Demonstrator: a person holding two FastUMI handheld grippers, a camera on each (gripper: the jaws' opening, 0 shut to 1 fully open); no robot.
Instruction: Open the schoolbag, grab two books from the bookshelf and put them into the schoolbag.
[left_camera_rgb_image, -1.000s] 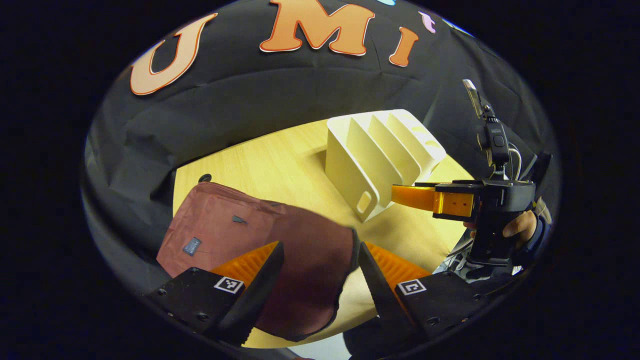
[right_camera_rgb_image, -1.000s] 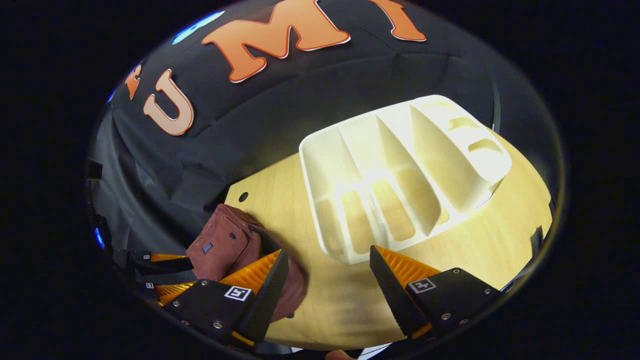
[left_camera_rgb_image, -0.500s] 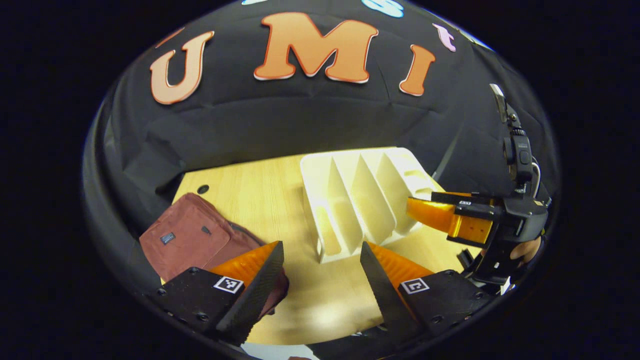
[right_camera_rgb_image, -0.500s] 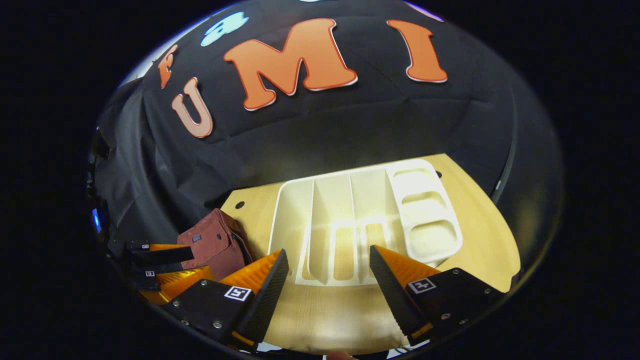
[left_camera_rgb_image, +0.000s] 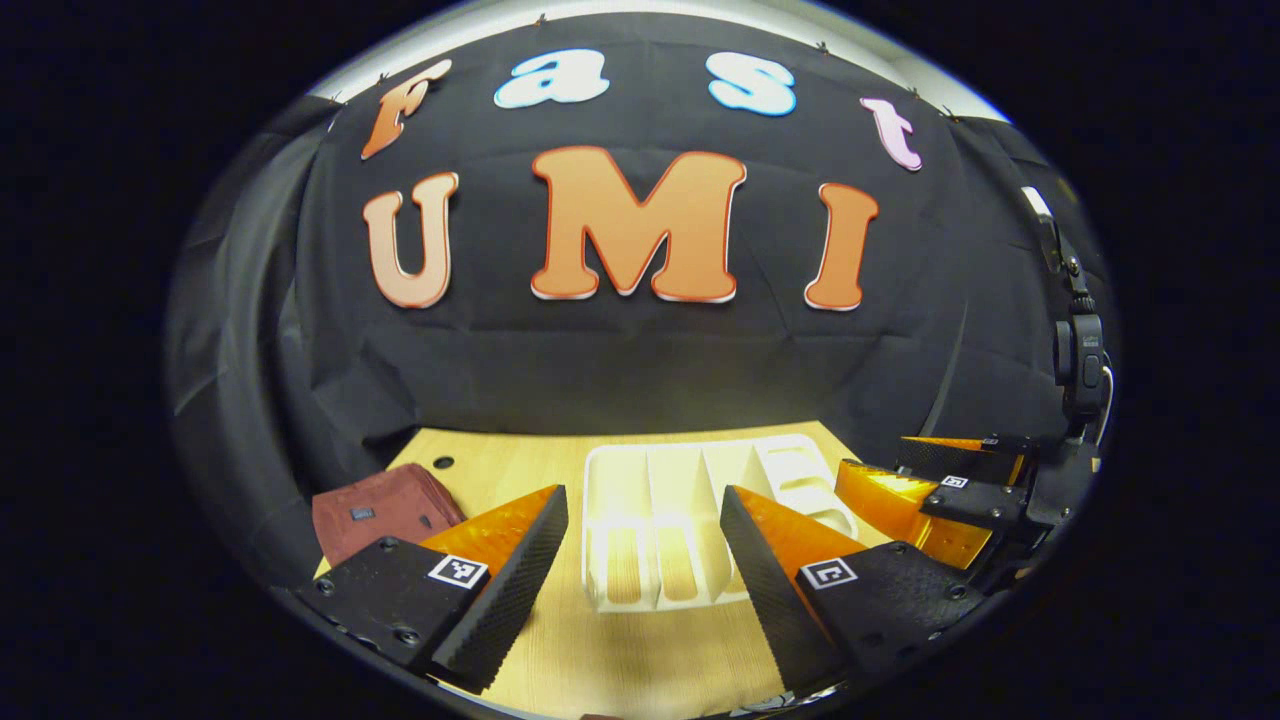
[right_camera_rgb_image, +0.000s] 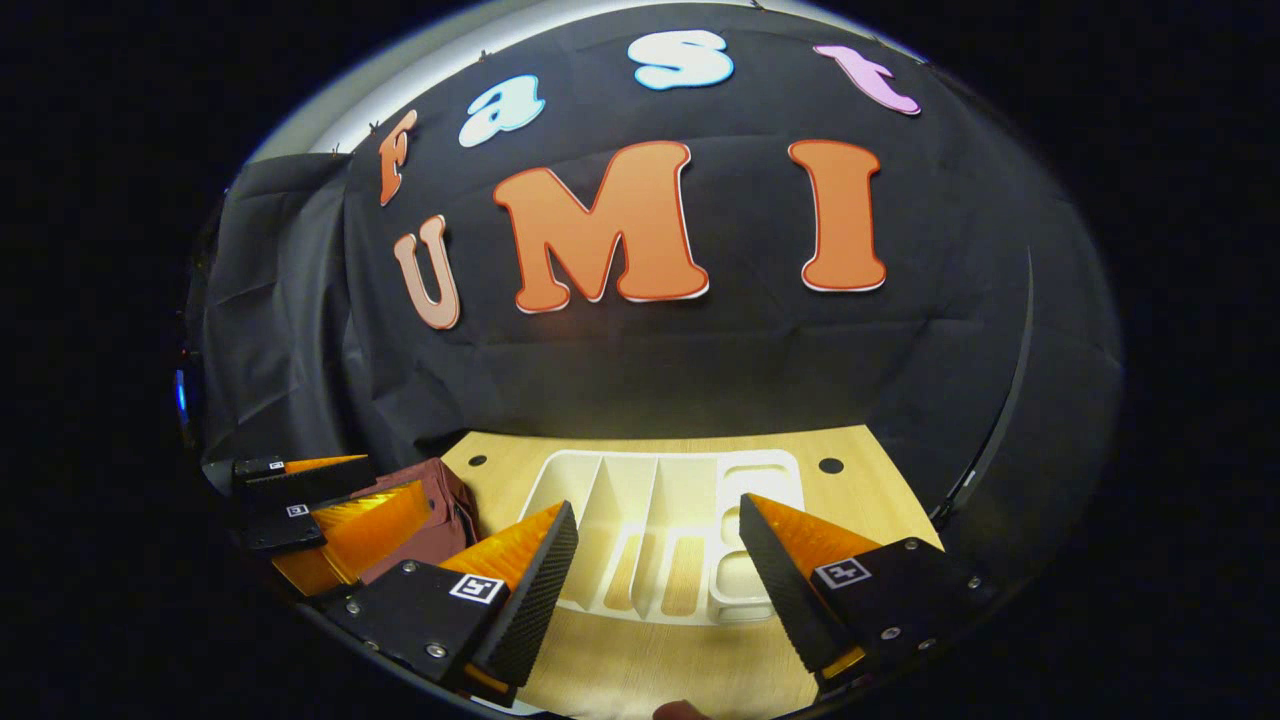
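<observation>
Bare table (left_camera_rgb_image: 640, 655) fronts the bookshelf (left_camera_rgb_image: 655, 520), schoolbag (left_camera_rgb_image: 385, 505) at its left edge, both tongs (left_camera_rgb_image: 640, 570) (right_camera_rgb_image: 655, 580) released.

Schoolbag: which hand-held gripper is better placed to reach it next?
Left, probably. The schoolbag lies on the table's left side, beside the left hand-held gripper; the right hand-held gripper faces the empty bookshelf, farther from it. Both are open.

— Counted on the table (left_camera_rgb_image: 520, 470)?
— One schoolbag (left_camera_rgb_image: 385, 503), one bookshelf (left_camera_rgb_image: 680, 520) with three long slots.
— And held above?
— Two grippers: left gripper (left_camera_rgb_image: 640, 570), right gripper (right_camera_rgb_image: 655, 575).
</observation>
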